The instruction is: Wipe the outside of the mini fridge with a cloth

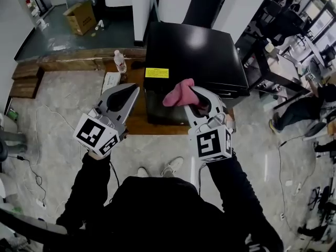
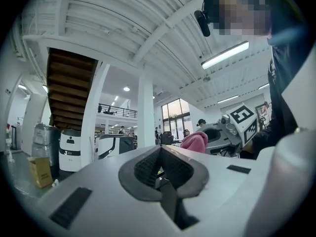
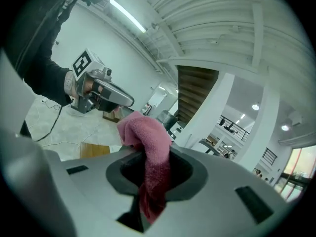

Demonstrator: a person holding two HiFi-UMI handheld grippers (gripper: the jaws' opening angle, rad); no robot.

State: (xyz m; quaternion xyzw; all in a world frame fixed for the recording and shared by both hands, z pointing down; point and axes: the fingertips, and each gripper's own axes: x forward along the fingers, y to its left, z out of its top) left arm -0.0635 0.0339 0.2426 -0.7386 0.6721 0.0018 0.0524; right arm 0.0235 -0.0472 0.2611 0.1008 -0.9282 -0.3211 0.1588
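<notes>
Cloth [image 1: 178,94], one, pinched in right gripper [image 1: 198,97] jaws; one mini fridge [image 1: 194,51].

You have a low brown wooden surface [image 1: 137,124] in front of you, resting on the pale stone-patterned floor [image 1: 58,114]. On it stand the black box-shaped mini fridge [image 1: 194,56] and, just beside it, an upright clear plastic bottle [image 1: 120,62]. A flat white packet [image 1: 110,82] lies near the bottle.

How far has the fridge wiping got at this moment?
Done: the pink cloth is clamped in the right gripper. In hand: it is held by the black fridge, apparently not touching it. The left gripper is shut and empty. Left: all the wiping, as far as can be seen.
</notes>
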